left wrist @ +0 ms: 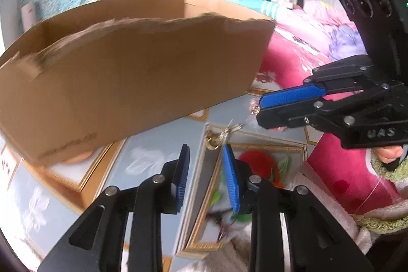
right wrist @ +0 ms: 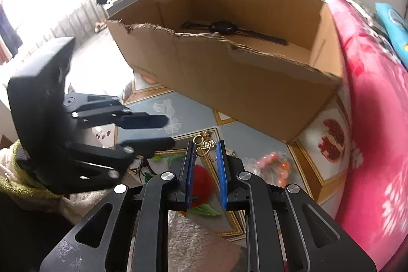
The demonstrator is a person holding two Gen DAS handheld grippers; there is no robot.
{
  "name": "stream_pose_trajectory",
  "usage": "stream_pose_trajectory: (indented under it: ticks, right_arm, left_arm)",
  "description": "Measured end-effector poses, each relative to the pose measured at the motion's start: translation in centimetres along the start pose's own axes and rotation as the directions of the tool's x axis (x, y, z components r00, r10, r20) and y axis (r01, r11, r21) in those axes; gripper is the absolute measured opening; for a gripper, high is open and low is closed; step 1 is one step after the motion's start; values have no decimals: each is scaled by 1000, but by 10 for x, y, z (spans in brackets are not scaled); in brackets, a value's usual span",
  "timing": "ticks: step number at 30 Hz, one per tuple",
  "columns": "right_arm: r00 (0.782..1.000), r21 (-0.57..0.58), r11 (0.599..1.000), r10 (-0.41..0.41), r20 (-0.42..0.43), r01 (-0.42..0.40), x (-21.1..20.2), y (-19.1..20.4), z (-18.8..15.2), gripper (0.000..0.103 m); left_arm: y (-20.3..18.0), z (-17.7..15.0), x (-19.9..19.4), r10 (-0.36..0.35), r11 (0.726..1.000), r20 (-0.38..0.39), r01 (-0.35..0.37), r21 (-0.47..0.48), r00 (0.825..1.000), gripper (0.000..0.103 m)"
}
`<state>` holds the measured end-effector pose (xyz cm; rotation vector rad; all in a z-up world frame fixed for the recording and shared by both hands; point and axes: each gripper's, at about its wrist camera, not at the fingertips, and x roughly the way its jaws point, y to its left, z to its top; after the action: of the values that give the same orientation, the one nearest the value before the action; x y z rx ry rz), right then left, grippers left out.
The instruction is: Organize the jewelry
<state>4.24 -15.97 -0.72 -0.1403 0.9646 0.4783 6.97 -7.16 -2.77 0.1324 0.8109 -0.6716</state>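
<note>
Gold earring [right wrist: 205, 147] sits between my right gripper's [right wrist: 205, 147] blue pads [right wrist: 220, 170], pinched there near the tips, above the patterned mat [right wrist: 193, 108]. In the left wrist view my left gripper [left wrist: 206, 157] has its jaws parted with nothing between them; a second gold piece with a silvery tassel [left wrist: 219, 137] lies on the mat just ahead of its tips, though I cannot tell whether the right pad touches it. Cardboard box [right wrist: 229, 78] stands beyond both grippers, front edge torn and ragged, and a black watch [right wrist: 229, 29] lies flat on its floor. Pink bead bracelet [right wrist: 278, 165], in a clear wrapper as far as I can make out, rests on the mat right of my right gripper, near the box corner. Pink floral bedding [right wrist: 369, 119] borders the mat on that side. Motion blur softens the box in the left view.
</note>
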Motion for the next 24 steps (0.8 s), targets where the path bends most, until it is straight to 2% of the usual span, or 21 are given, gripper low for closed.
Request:
stream_pose_trajectory:
  ticks: [4,12,19,24]
  right_arm:
    - [1000,26,999,20,21,-21,-4,-11,-4,15]
    - [997,50,997,56,49,-59,-2,-24,-6,15]
    - [995,65,994,78,69,-82,-6,-29,-7,15]
    - [994,71,994,82,73,-87,-4,-34,-7,15]
  left_arm:
    - [-8,9,13,7,1000,-17,-7,31,1000,26]
    - [-21,11,27,68,992,-61,-62,107,996,24]
    - [-17,13,28,77,987,-91,-63,150,993,10]
    - [-18,11,28,79,981,-96,-60,187,992,10]
